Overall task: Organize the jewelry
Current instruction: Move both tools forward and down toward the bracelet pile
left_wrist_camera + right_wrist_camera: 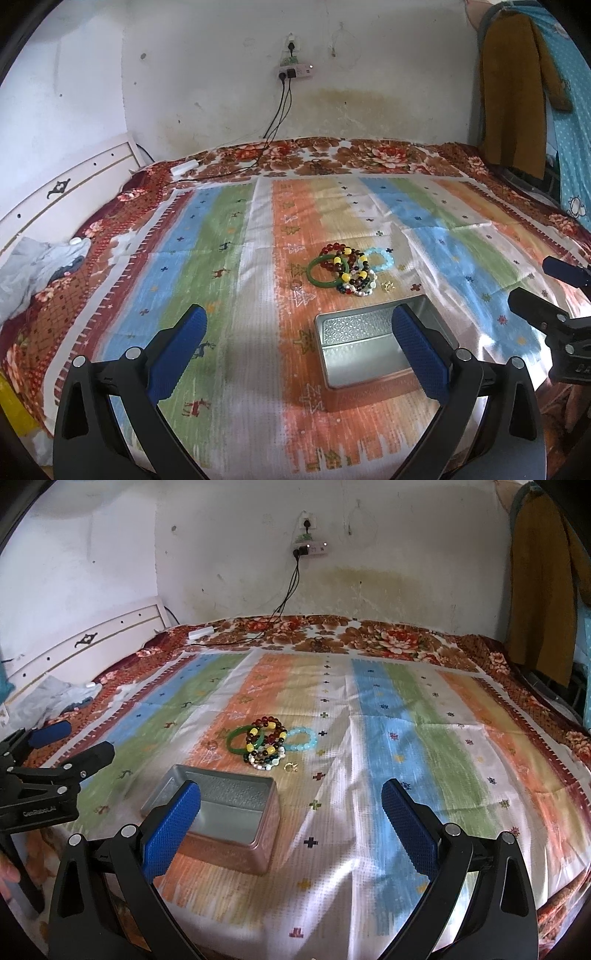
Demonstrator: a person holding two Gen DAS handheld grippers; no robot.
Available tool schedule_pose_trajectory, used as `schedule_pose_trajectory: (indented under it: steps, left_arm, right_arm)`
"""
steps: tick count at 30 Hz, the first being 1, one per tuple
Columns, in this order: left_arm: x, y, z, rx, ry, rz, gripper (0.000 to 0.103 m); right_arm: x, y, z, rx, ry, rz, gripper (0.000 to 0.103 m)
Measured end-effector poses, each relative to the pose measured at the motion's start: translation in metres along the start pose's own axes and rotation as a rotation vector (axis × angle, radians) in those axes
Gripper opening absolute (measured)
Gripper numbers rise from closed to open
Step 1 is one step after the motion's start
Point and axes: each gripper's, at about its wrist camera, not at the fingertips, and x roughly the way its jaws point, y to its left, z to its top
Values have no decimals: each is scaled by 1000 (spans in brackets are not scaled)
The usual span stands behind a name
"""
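On the bed, the jewelry pile [345, 269] sits just beyond the empty tin box [364, 345], nothing sorted yet, both the left gripper [299, 354] and right gripper [291, 830] jaws wide open, holding nothing.

Your left gripper [299, 347] and right gripper [291, 819] look alike: matte black plastic arms with triangular cut-outs, round silver screws at the joints, and blue dimpled fingers [173, 830]. White lettering marks the left gripper's black body in the right wrist view.
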Motion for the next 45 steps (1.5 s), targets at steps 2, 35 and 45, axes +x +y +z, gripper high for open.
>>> schedule_pose_trajectory:
  steps: [2, 35, 45]
  left_arm:
    - [6, 0, 5, 1, 10, -5, 98]
    - [91, -9, 50, 52, 95, -9, 98]
    - [118, -6, 58, 43, 159, -59, 98]
  right_arm:
    - [5, -1, 4, 10, 4, 2, 99]
    - [85, -23, 51, 57, 86, 32, 99]
    - [117, -24, 54, 22, 186, 37, 99]
